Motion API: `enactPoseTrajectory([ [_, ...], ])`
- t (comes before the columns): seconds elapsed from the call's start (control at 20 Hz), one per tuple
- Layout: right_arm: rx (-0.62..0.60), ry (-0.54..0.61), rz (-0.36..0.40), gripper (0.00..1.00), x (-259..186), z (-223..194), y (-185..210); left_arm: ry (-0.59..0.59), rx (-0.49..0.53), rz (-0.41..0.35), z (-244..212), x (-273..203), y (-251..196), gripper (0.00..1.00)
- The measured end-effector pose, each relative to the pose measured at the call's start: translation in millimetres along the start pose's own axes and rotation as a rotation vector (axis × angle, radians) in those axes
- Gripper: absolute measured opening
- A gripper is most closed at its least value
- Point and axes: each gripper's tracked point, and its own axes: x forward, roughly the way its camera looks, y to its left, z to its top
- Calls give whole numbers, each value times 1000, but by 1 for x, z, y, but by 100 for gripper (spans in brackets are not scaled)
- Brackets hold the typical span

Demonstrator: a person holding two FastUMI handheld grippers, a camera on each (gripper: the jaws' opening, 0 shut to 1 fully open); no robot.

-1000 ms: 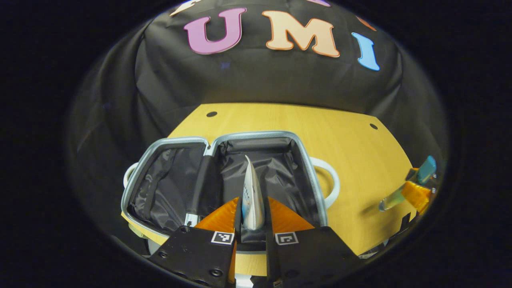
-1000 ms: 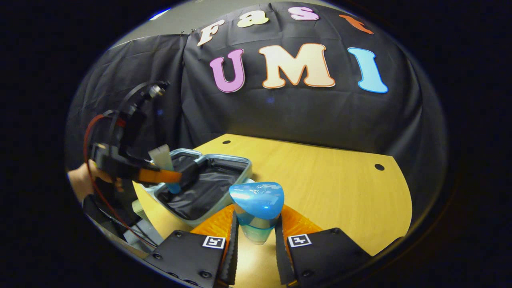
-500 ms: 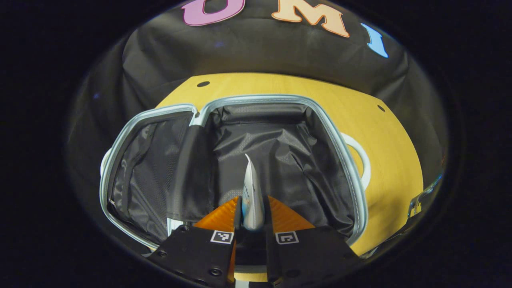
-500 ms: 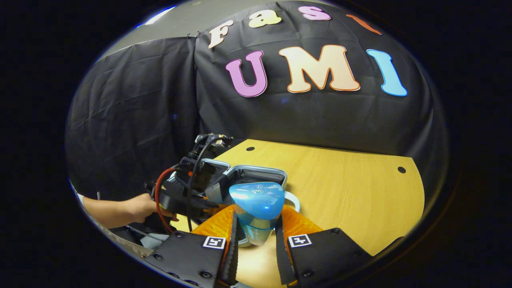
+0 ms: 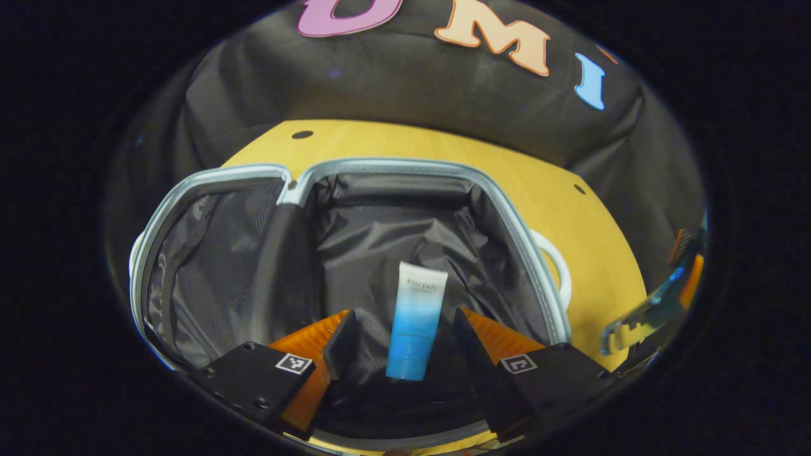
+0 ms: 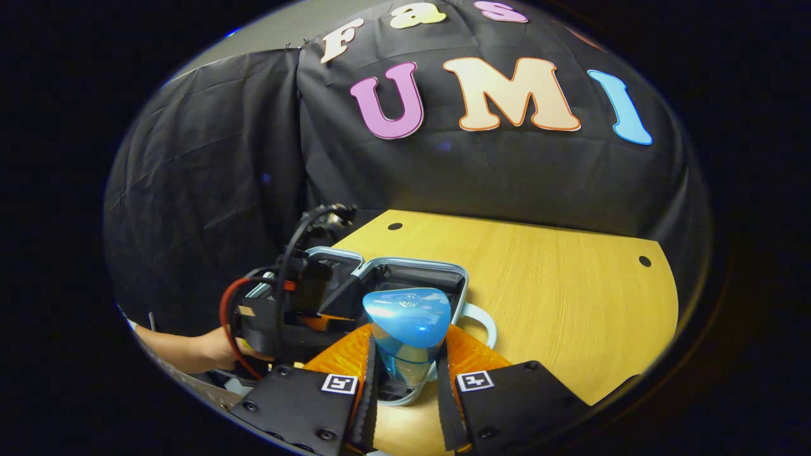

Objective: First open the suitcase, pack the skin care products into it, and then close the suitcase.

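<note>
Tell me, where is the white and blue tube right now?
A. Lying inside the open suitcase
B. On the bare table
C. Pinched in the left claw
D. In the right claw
A: the tube lies on the dark lining of the open suitcase, between the spread fingers of the left claw, which touch nothing.

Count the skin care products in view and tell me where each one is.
2. A white-and-blue tube lies on the black lining inside the open suitcase, between the open left gripper's fingers. A blue-capped bottle is clamped in the right gripper. Others may be hidden.
</note>
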Motion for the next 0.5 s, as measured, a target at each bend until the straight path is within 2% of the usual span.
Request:
enactPoseTrajectory([
  [0.2, 19, 66, -20, 40, 34, -25, 8, -80, -8, -20, 33, -23, 21, 95],
  [0.25, 25, 86, -24, 42, 43, -33, 10, -99, -11, -20, 42, -31, 28, 95],
  [0.35, 40, 133, -27, 42, 59, -53, 14, -129, -13, -3, 56, -44, 51, 95],
  [0.4, 51, 155, -31, 42, 65, -63, 17, -141, -15, 16, 58, -47, 63, 91],
  [0.5, 69, 187, -35, 40, 76, -76, 22, -157, -34, 46, 62, -59, 87, 95],
])
